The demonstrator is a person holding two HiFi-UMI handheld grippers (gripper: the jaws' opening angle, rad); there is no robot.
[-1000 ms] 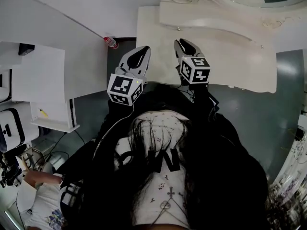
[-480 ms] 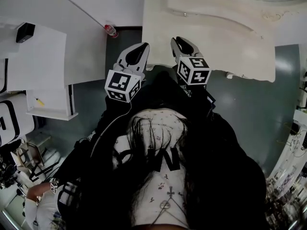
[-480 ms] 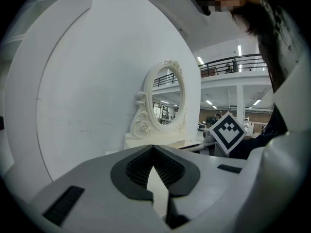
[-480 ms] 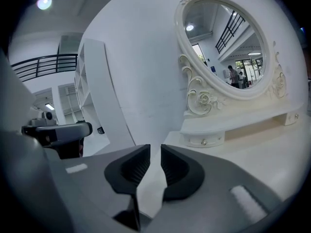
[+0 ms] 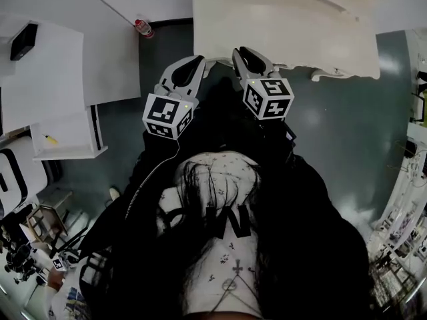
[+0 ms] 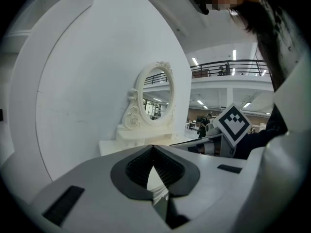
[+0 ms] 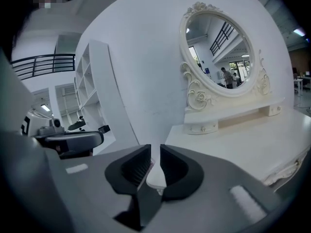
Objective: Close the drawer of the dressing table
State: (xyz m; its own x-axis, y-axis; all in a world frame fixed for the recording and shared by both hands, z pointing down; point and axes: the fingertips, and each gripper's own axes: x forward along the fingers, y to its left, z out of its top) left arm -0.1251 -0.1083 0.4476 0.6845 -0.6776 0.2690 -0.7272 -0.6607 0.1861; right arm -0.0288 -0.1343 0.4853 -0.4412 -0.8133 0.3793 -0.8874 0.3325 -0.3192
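Note:
The cream dressing table (image 5: 287,25) fills the top of the head view, its carved front edge running across just beyond my grippers. No drawer stands out from that edge here. My left gripper (image 5: 193,62) hangs at the table's front left corner, its jaws meeting at the tips with nothing held. My right gripper (image 5: 241,52) reaches the front edge a little to the right, jaws almost together and empty. In the left gripper view the left gripper (image 6: 153,149) points at the oval mirror (image 6: 156,93). In the right gripper view the right gripper (image 7: 154,154) hovers over the table top (image 7: 243,140) below the mirror (image 7: 221,52).
White desks and panels (image 5: 60,65) stand to the left, with a red-capped bottle (image 5: 141,27) on the floor beside them. Grey floor (image 5: 347,125) lies to the right of me. A tall white shelf unit (image 7: 92,96) stands against the curved white wall.
The dressing table has slid toward the top of the head view. My grippers, earlier further in over its front, now sit at its front edge. Both stayed shut.

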